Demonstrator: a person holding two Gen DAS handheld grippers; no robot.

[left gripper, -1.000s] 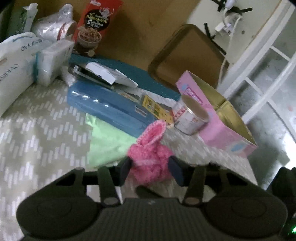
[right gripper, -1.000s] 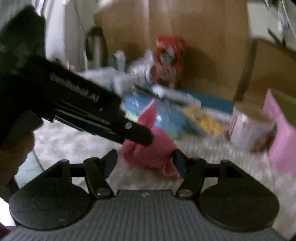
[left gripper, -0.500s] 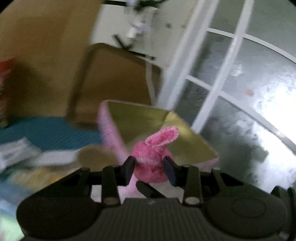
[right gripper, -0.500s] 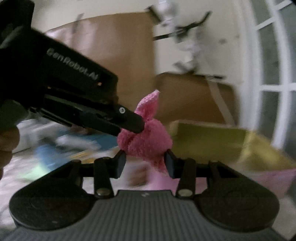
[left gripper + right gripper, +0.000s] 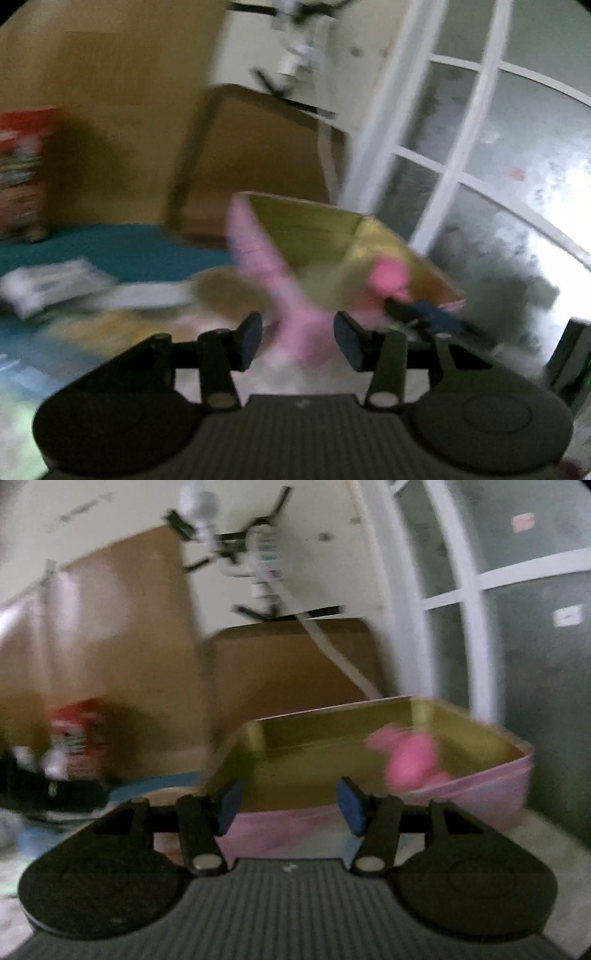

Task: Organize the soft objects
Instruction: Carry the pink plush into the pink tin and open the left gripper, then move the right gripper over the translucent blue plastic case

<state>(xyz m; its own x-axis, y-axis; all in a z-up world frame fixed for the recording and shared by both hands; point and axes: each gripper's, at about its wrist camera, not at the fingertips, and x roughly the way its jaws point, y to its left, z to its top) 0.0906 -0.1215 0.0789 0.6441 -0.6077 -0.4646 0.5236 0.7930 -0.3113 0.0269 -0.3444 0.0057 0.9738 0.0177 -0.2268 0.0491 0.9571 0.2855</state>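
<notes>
The pink box [image 5: 461,797] stands open-topped with its gold-lined walls rising just ahead of the right gripper [image 5: 290,805], whose blue pads are spread wide with nothing between them; its near pink wall fills the gap below the pads. Behind the box a brown board [image 5: 288,657] leans against the wall, and a white-framed glass door [image 5: 476,602] closes off the right side. The pink plush toy [image 5: 410,760] sits inside the box toward its right end, against the inner gold wall. Half a second ago both grippers were clamped on that toy above the box; now both have let go. The left gripper [image 5: 297,339] is likewise spread wide and empty, its view pointing at the box's near corner, with the toy [image 5: 388,275] visible past the rim. Both views are smeared, so the toy's shape and the clutter at left, including a red packet [image 5: 75,734], are hard to make out.
</notes>
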